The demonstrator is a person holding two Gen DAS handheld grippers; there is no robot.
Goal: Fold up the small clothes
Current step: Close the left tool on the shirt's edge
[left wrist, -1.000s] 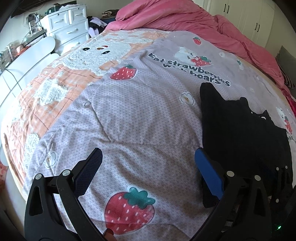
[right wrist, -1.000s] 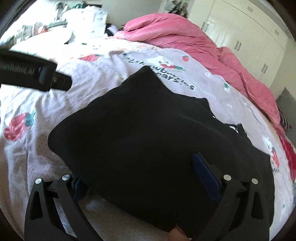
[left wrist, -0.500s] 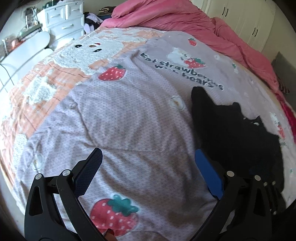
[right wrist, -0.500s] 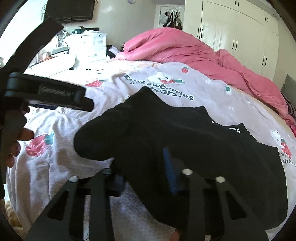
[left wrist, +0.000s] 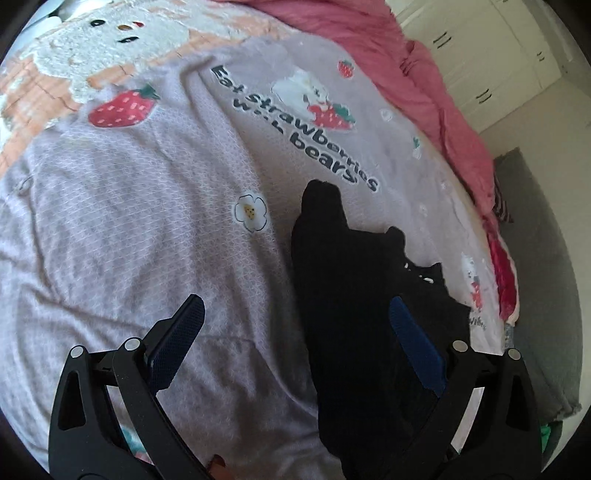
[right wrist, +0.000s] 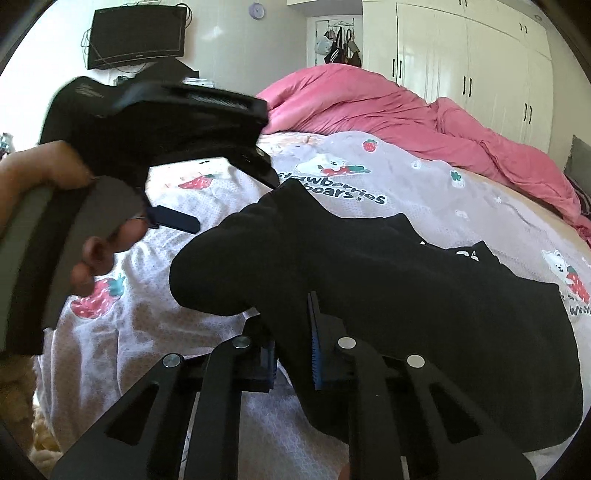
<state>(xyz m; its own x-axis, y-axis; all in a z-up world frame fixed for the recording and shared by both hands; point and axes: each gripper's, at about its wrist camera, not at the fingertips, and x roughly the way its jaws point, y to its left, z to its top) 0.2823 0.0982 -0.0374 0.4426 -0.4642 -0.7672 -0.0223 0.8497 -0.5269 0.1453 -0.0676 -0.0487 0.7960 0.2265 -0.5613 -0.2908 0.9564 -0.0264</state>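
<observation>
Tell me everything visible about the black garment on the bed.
The black garment is soft, matte fabric, lying mostly flat and crumpled on the lilac strawberry-print bedspread. A small white marking shows near its far edge. One narrow part points toward the printed lettering. Its near edge is bunched and pinched in the right tool, whose jaws have just been closing on it. The left tool hangs open above its near part.

black garments [right wrist: 424, 295]: 1
grippers: 2, left gripper [left wrist: 295, 332] and right gripper [right wrist: 293, 354]
printed quilts [left wrist: 129, 221]: 1
pink duvets [right wrist: 388, 110]: 1
wall televisions [right wrist: 136, 35]: 1
hands [right wrist: 55, 206] in view: 1
large strawberry prints in the left wrist view: 1 [left wrist: 122, 110]
</observation>
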